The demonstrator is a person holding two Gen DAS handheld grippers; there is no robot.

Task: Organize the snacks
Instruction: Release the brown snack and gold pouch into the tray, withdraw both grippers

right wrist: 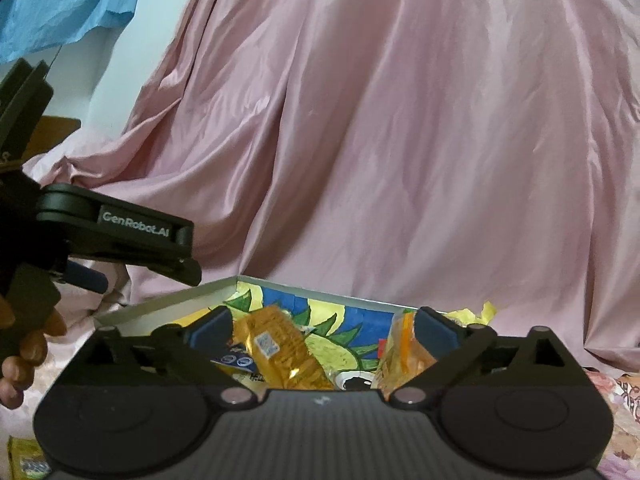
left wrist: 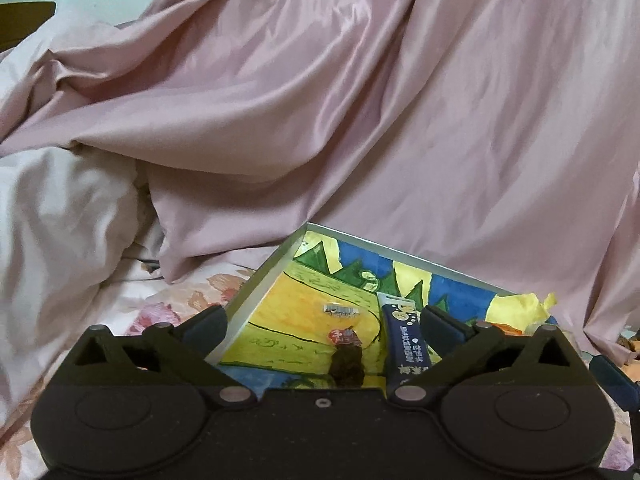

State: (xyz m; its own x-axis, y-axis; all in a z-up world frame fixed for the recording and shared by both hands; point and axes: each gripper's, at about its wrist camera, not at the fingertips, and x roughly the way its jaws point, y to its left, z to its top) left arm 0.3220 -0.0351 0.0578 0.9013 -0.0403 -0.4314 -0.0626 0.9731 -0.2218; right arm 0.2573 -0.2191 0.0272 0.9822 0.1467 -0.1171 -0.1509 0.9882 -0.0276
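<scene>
Pink satin drape behind; both grippers (left wrist: pixel 322 320) (right wrist: pixel 322 326) wide open, empty, over painted box (left wrist: pixel 256 288) w/ crinkly orange packs (right wrist: pixel 280 352).

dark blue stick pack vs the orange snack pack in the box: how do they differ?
Colour: the blue stick pack is dark navy with white print; the orange pack is glossy amber and looks see-through.
Shape: the blue stick pack is long and narrow; the orange pack is broader and crinkled.
Label: the orange pack has a small blue-white sticker; the blue stick pack shows none.
Both lie inside the painted box, and neither gripper holds them.
</scene>
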